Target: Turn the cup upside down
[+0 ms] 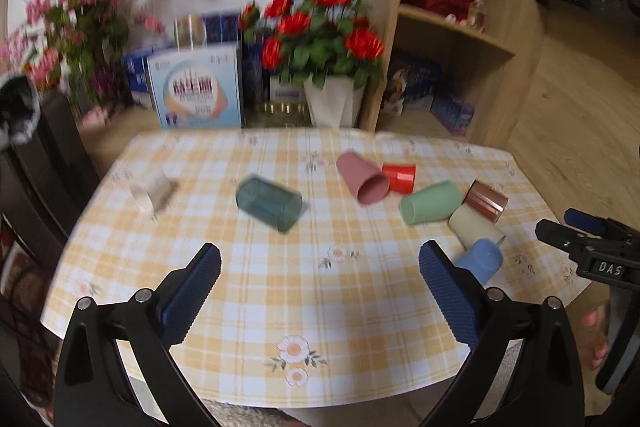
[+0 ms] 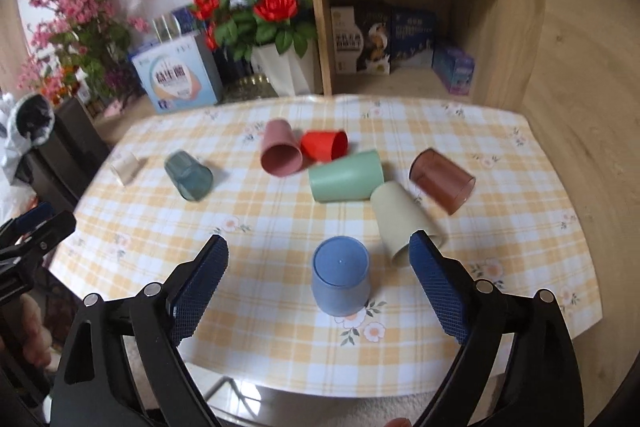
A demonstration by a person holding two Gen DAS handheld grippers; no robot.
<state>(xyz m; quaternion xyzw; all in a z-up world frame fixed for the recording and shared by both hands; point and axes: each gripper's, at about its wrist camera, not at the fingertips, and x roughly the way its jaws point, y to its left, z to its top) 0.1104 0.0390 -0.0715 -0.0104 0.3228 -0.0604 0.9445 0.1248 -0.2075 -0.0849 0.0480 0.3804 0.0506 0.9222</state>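
Observation:
A blue cup stands upside down on the checked tablecloth, between my right gripper's open fingers and a little ahead of them. It also shows in the left wrist view. Several cups lie on their sides: cream, green, brown, red, pink, dark teal and white. My left gripper is open and empty above the near table. The teal cup lies ahead of it.
A white vase of red flowers, boxes and pink blossoms stand behind the table. A wooden shelf unit stands at the back right. A dark chair is at the left.

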